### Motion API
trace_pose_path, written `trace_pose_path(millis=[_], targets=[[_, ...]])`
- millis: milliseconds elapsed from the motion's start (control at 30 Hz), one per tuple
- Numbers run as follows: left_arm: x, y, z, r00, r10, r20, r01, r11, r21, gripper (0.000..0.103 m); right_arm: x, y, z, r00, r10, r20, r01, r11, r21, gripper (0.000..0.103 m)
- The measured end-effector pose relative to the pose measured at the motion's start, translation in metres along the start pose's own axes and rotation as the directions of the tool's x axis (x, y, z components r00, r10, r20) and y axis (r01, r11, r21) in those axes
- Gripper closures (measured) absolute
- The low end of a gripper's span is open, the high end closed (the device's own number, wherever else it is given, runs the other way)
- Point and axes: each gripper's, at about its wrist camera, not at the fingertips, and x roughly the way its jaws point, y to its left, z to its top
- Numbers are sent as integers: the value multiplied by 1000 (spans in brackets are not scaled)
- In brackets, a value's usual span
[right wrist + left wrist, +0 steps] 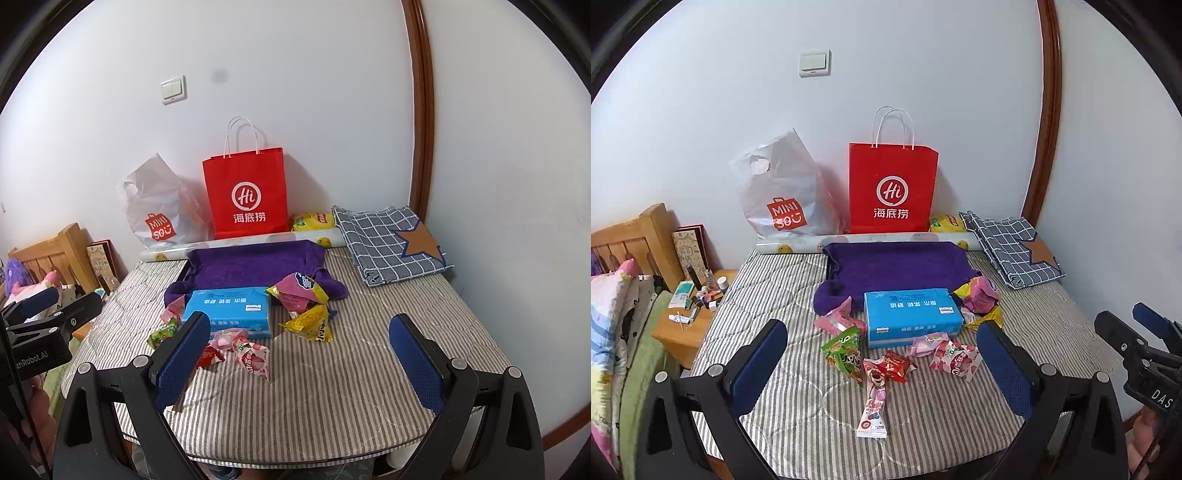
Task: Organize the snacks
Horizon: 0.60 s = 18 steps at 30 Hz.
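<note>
From my left wrist camera, the left gripper [882,363] hangs spread wide and empty above the striped table [798,424], and every snack lies loose there: the green packet [845,349], the red packet [896,364], the long pink bear packet [874,397] and the pink strawberry packet [956,360], all clustered in front of the blue tissue pack [911,316], so I judge nothing sorted yet. Over on the right wrist camera, the right gripper [299,360] is likewise spread and holding nothing (the yellow packet [311,325] and pink-and-yellow bag [297,291] sit untouched), and the red paper bag [248,192] stands at the wall, perhaps the destination.
</note>
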Motion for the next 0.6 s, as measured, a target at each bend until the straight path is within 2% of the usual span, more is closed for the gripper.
trace_pose_path(millis=[600], targets=[[-1,-2,2,1000,-1,-3,1,1000,5,0,2,4,-4,1000,13,-3,-13,1000,-18,6]])
